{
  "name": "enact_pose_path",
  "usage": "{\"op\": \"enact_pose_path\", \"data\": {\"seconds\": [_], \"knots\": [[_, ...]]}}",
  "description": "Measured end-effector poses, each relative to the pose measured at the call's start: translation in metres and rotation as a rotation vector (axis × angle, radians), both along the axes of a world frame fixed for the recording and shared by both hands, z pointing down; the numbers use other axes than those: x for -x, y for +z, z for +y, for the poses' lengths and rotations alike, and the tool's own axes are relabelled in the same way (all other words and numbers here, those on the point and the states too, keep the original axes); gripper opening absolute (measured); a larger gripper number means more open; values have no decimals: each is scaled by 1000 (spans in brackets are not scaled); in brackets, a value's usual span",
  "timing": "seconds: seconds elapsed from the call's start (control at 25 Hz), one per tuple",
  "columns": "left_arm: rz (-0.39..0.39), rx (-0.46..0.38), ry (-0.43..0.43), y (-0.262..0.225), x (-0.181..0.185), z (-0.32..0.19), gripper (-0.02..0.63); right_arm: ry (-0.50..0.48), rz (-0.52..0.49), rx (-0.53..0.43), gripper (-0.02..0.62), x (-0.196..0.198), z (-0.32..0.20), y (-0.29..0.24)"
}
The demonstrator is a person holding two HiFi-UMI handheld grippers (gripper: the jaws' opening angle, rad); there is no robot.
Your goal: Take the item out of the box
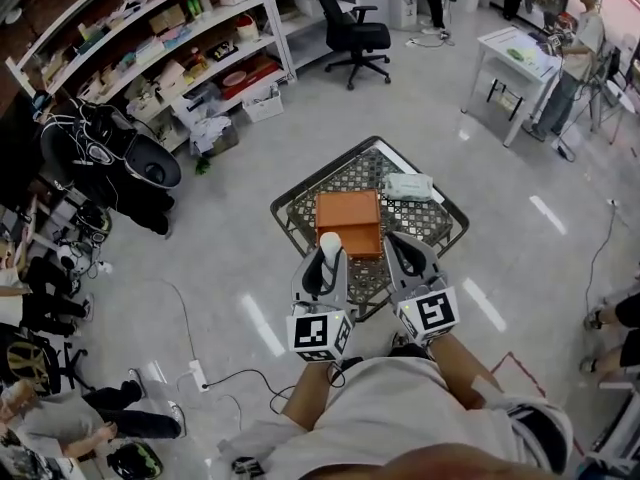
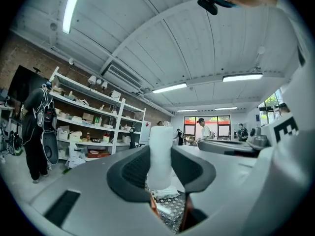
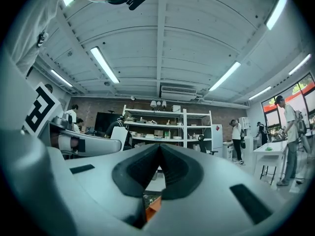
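Note:
An orange box [image 1: 347, 220] sits in the middle of a small patterned table [image 1: 440, 220]. My left gripper [image 1: 324, 260] is raised at the box's near left corner, shut on a white cylindrical item [image 1: 329, 244] that stands upright between the jaws. In the left gripper view that white item [image 2: 160, 154] fills the gap between the dark pads of the left gripper [image 2: 160, 167]. My right gripper [image 1: 404, 252] hovers at the box's near right corner; in the right gripper view the right gripper [image 3: 159, 151] has its jaws together with nothing between them, and a sliver of the orange box [image 3: 153, 207] shows below.
A white folded packet [image 1: 408, 185] lies on the table behind the box. Shelving [image 1: 160, 38] and an office chair [image 1: 352, 30] stand at the back. At the far right a person [image 1: 575, 58] stands by a white table [image 1: 515, 50]. Cables [image 1: 215, 373] trail on the floor.

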State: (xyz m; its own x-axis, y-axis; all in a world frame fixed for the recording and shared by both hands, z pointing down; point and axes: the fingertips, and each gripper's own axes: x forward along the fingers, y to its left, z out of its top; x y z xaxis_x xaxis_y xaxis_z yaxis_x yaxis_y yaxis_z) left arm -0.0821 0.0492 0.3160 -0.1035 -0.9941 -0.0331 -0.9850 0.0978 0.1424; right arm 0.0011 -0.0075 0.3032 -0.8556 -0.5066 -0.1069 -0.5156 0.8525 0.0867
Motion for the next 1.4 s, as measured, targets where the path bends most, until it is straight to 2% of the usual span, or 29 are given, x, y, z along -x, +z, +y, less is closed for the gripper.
{"op": "enact_pose_path", "data": {"seconds": [0.48,1.4], "knots": [[-3,7,33,-8,-17,-5,133,30,-3,6,4,-14,-6,-4],[-9,33,34,-7,-23,-12,133,6,16,13,3,-17,-9,-6]]}}
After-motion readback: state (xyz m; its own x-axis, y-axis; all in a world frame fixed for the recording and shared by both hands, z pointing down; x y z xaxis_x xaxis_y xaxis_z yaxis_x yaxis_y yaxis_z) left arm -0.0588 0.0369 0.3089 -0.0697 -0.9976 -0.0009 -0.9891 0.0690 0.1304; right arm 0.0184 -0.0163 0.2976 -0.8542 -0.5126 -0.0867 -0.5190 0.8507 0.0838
